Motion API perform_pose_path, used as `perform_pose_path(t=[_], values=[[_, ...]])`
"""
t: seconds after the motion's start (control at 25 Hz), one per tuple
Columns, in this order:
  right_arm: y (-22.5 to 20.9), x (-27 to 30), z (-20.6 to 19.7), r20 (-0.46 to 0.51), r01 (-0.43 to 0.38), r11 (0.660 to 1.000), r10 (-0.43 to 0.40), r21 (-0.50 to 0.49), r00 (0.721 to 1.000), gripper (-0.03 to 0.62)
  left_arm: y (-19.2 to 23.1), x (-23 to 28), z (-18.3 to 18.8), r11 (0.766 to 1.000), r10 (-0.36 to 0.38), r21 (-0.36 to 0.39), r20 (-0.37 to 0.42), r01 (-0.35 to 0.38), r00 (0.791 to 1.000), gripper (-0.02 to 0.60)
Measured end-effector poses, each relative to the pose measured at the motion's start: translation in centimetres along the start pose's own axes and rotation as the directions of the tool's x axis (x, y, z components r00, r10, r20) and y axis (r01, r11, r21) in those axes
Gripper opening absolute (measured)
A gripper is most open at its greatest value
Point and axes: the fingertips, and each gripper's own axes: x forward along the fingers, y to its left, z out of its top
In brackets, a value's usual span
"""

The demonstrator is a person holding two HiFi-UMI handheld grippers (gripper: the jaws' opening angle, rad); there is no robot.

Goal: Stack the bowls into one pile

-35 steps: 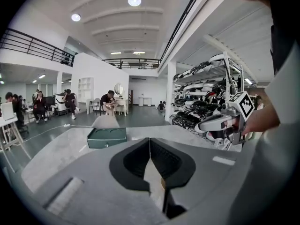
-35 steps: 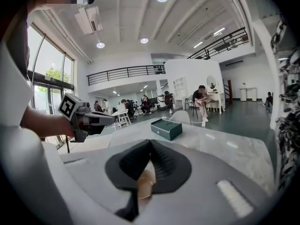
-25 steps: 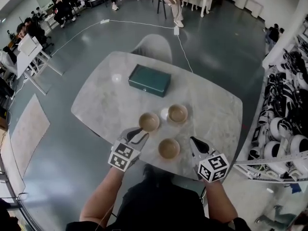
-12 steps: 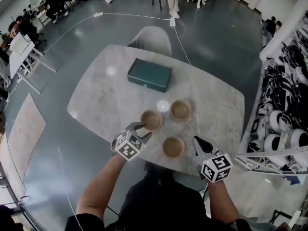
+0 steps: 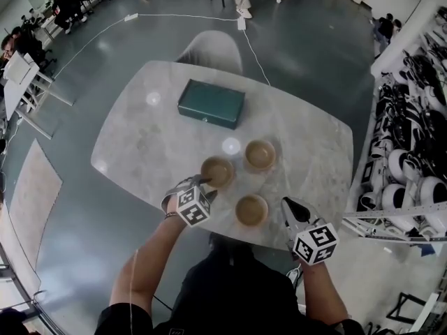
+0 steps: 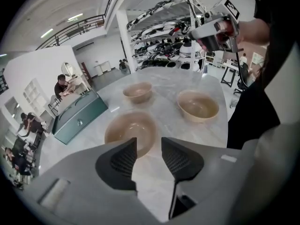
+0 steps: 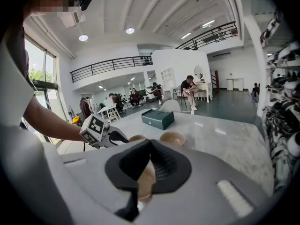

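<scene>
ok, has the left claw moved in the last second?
Yes. In the head view the left claw has closed in on the left round tan bowl, tips now next to its rim, claw open.

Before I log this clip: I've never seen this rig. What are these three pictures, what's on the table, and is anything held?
A person holds a two-jaw gripper in each hand. The head view looks down from a camera on their head, and each of the other two views rides on one gripper. On the marble table sit a green box and three separate bowls: left bowl, far bowl, near bowl. The left gripper is open, aimed at the left bowl. The right gripper is shut and empty.
</scene>
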Motion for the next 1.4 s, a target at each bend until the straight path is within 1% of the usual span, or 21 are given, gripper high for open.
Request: perform_pose_path(t=[0.28,0.4,0.52,0.64,0.92,1.08,1.2,1.4], values=[[0.1,-0.1,-0.3,-0.002,0.019,1.0,-0.019,0.021,1.0,0.002,-0.4,2.0,-1.2,0.995,-0.023,0.093,-0.078,0.03,0.997,0.158],[0.5,-0.3,-0.1,-0.005,0.025,1.0,-0.025,0.019,1.0,0.003,-0.1,2.1,-1.5,0.993,-0.009,0.119,-0.082,0.018,0.997,0.107],[0.9,-0.7,0.0,-0.006,0.039,0.999,-0.039,0.017,0.999,0.003,-0.1,2.3,-1.7,0.989,-0.007,0.146,-0.081,0.019,0.997,0.087],[1.0,-1.4,0.2,-0.004,0.063,0.998,-0.063,0.019,0.998,0.003,-0.3,2.2,-1.6,0.986,-0.007,0.166,-0.071,0.018,0.997,0.035],[2.6,-2.1,0.8,0.009,0.101,0.995,-0.102,0.015,0.995,0.003,0.8,-0.6,-1.6,0.992,-0.004,0.127,-0.017,0.006,1.0,0.018],[2.5,-2.7,1.3,0.027,0.109,0.994,-0.109,0.011,0.994,0.003,0.8,-2.3,-1.0,0.995,0.001,0.103,0.006,-0.002,1.0,0.018],[2.2,-2.9,2.0,0.049,0.1,0.995,-0.1,0.006,0.994,0.003,1.1,-3.6,-0.6,0.996,0.021,0.09,0.017,-0.022,1.0,0.018],[1.5,-3.3,2.7,0.077,0.062,0.998,-0.062,0.005,0.995,0.003,1.2,-5.6,0.6,0.997,0.066,0.034,0.028,-0.067,0.997,0.017]])
